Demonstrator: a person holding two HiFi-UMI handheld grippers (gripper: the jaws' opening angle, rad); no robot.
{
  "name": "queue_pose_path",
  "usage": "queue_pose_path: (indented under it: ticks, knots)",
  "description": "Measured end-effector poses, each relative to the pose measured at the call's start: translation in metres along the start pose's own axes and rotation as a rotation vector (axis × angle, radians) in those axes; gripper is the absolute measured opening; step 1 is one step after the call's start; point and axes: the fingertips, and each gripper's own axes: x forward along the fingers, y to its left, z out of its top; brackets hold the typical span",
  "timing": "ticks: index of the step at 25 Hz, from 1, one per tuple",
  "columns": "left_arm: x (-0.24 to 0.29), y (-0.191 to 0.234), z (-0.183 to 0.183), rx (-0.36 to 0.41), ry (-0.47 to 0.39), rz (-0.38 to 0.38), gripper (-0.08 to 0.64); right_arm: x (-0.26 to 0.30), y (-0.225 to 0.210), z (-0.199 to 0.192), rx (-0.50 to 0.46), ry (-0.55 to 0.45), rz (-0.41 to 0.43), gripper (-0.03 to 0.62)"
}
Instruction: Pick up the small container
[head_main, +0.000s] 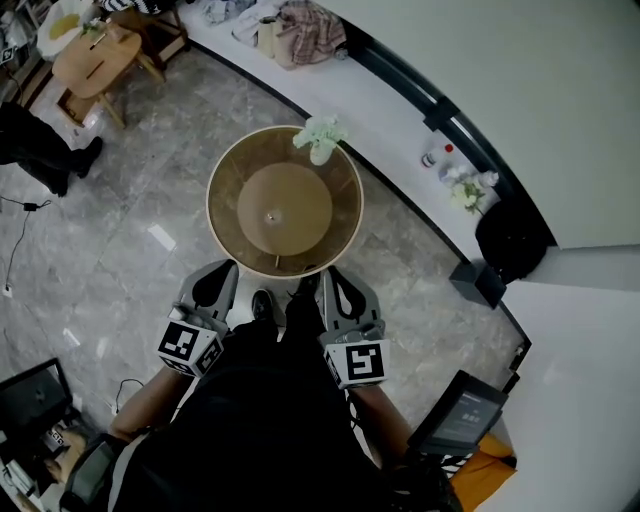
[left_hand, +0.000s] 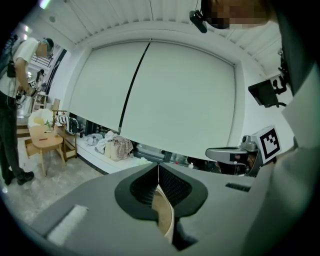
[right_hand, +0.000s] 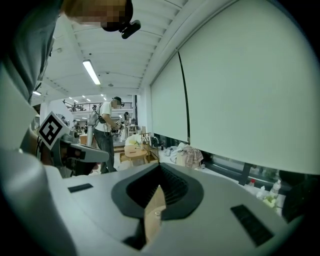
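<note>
while the left gripper and right gripper hang clenched on nothing at the near rim of a round tan basin, the pick has not begun.
only a tan sliver shows through each closed gap. the small container, i judge, is a little capped bottle on the white ledge, well apart to the right. it looks light, rigid and smooth, easy to tip; grip its body just under the cap.

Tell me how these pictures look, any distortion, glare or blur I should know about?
Head view: soft, even light, and the round container is sharp. Left gripper view: strong fisheye bending, black corners, slightly soft overall. Right gripper view: the same bending, with a bright ceiling light strip but no heavy glare.
</note>
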Motion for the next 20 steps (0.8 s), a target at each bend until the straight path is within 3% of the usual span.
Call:
queue_pose_path:
  ticks: [5,11,16,20]
  knots:
    - [0.038,-0.002,-0.004,0.007,0.022,0.04,0.003,0.025,-0.031,-0.013,0.003,0.052,0.057,0.003]
    - [0.09,-0.01,-0.002,0.011,-0.035,0.034,0.003,0.065,-0.072,-0.033,0.008,0.081,0.161,0.003]
    - [0.127,0.013,-0.024,0.037,0.027,0.112,0.011,0.105,-0.098,-0.064,0.002,0.13,0.2,0.003]
    - [0.146,0.034,-0.036,0.051,0.031,0.125,0.031,0.134,-0.103,-0.082,0.007,0.161,0.214,0.003]
